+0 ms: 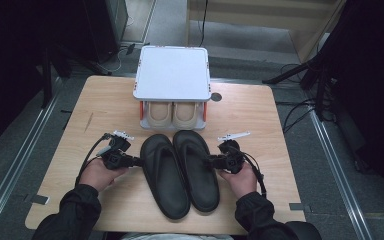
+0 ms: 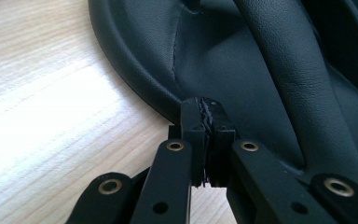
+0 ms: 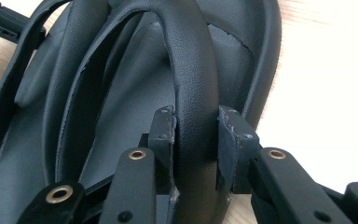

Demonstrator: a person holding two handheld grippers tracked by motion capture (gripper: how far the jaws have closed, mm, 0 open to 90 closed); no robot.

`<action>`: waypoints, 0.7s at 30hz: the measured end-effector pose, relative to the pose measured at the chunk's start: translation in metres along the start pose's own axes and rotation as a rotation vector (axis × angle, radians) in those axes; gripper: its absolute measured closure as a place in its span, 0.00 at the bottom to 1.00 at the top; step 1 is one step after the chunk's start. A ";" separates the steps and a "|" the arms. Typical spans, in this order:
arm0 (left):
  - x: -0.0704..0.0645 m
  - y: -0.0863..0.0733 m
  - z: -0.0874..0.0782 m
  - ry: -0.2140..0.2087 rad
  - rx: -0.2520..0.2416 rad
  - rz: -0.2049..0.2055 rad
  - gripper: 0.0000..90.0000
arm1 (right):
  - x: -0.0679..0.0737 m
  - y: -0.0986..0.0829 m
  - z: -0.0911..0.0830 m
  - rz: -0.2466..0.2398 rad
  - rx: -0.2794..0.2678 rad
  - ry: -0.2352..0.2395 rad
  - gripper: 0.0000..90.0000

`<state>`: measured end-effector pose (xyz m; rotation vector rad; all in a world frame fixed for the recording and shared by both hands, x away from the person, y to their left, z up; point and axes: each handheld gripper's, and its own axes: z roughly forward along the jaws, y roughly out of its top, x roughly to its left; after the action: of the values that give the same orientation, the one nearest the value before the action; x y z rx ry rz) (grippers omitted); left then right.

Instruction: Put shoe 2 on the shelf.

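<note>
Sandals lie side by side on our tabletop (image 1: 105, 100), near the rack (image 1: 172, 75). Our left tool (image 2: 206, 140) pinches the left sandal's (image 1: 164, 175) rim; our right tool (image 3: 195, 140) clamps the right sandal's (image 1: 197, 170) strap.

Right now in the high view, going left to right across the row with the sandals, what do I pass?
left hand → left gripper → left black sandal → right black sandal → right gripper → right hand
</note>
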<state>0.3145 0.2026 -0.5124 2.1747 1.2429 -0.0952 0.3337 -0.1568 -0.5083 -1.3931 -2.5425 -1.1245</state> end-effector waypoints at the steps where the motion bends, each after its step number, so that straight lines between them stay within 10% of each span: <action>1: -0.002 0.000 0.001 -0.005 -0.005 -0.007 0.99 | 0.000 0.000 -0.001 -0.001 0.001 -0.007 0.78; 10: -0.004 0.000 0.002 -0.060 -0.015 -0.010 0.90 | -0.008 0.001 -0.002 0.003 -0.004 0.010 0.76; 21: -0.003 0.002 -0.012 -0.021 -0.105 0.009 0.73 | -0.001 0.004 -0.026 -0.029 -0.110 0.029 0.68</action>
<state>0.3120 0.2065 -0.5006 2.0835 1.1997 -0.0480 0.3298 -0.1713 -0.4870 -1.3556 -2.5250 -1.2977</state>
